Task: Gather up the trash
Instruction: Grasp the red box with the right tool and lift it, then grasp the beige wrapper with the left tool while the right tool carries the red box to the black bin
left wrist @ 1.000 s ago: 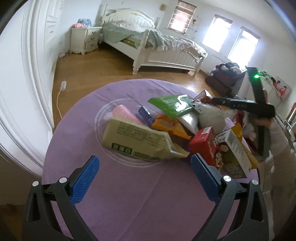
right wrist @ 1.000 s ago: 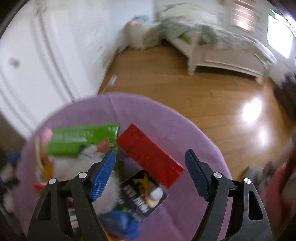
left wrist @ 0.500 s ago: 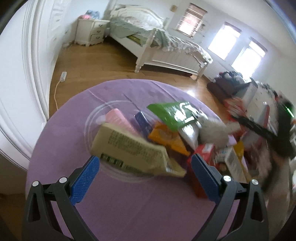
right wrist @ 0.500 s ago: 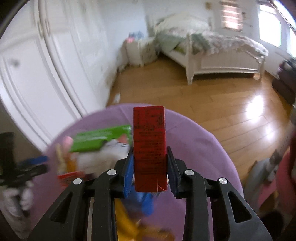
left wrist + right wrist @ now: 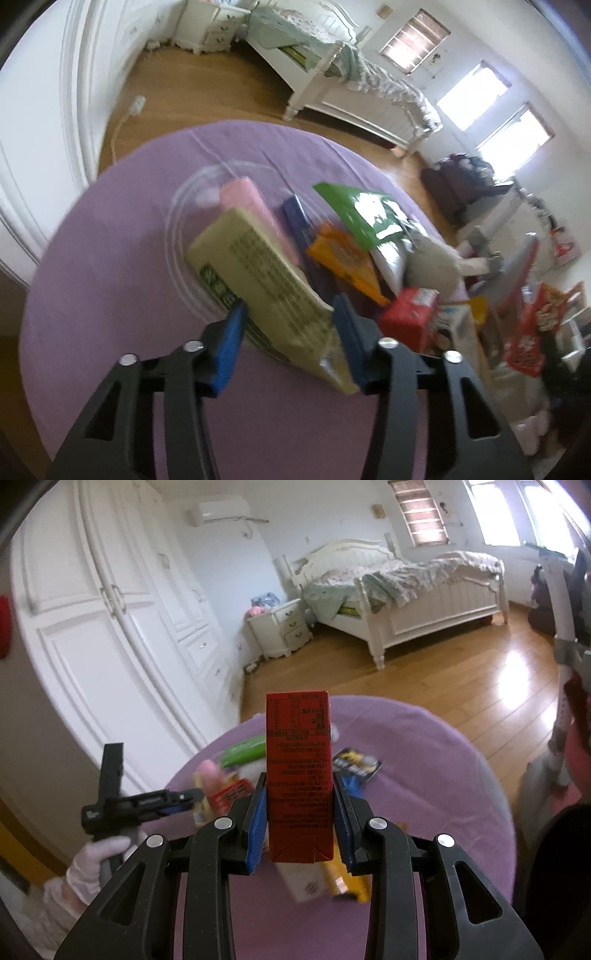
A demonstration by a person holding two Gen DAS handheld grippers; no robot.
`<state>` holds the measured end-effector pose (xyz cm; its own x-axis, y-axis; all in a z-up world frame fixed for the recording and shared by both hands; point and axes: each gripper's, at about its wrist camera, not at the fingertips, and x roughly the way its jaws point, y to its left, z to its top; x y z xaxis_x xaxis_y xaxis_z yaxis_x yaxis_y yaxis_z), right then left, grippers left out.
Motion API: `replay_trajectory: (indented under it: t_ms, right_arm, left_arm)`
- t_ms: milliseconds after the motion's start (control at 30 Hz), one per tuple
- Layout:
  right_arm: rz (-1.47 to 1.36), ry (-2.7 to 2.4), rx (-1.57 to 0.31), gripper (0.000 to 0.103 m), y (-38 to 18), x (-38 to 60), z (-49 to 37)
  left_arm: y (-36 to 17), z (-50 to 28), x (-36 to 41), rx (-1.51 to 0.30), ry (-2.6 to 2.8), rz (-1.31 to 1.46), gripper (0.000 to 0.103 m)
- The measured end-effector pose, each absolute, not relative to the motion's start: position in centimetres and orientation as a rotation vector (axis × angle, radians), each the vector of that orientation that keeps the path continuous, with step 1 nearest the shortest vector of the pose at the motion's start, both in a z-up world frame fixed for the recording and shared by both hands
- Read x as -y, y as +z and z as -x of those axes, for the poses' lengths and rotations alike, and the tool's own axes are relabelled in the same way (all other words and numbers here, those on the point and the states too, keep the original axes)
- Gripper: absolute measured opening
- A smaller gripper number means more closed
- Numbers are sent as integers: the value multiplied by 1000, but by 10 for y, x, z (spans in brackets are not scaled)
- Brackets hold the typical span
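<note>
Blue fingers [image 5: 258, 819] of the right gripper [image 5: 299, 823] pinch an upright red printed carton [image 5: 298, 775]; left gripper [image 5: 290, 339] straddles a beige packet [image 5: 266, 280], grip unclear, above the purple round table [image 5: 110, 258]

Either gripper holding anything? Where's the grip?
Right gripper clamps the red box across its lower sides. Left gripper straddles the beige packet; contact unclear.

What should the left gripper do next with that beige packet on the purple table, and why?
Probably close a little more on the beige packet. The left gripper has its blue pads either side of the packet's near end, narrowed but seemingly not yet pinching. The right gripper is already shut on the red carton, so it is busy.
</note>
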<state>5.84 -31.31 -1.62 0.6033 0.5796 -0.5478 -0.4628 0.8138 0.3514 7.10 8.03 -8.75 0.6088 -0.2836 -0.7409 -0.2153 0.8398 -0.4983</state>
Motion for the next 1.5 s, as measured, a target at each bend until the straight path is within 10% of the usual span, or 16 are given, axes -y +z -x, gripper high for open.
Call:
replay_trajectory:
  t_ms: [300,367,633,767,867,967,1300,1500]
  right_arm:
    - [-176,651,-697,32,-15,296,-27]
    - [-180,649,-687,32,-13,297,-19]
    - [-217,633,-635,32,2,317,5]
    - [-237,629,-632,32,1,330,11]
    - [-242,634,-641,33,-3,335,16]
    - [-251,635,-654,33,-6,336,16]
    - [-279,613,-678,33,-24,349,16]
    - [-314,578,-648,33,-27,364,11]
  left_arm:
    - [-78,-38,-67,-924,-97,470,25]
    - [-74,-31,-63,-918,-113,452,0]
    - [-44,-12,-37,-873,-153,347,1]
    - [-60,-26,-40,-940,15,350,15]
    - [-66,-32,-41,-922,47,364,82]
    - [-71,-42,-34,-901,84,301,90]
    - [-88,-51,-46,-889,71,302,28]
    - [-39,-28,-12,-775,-89,298,28]
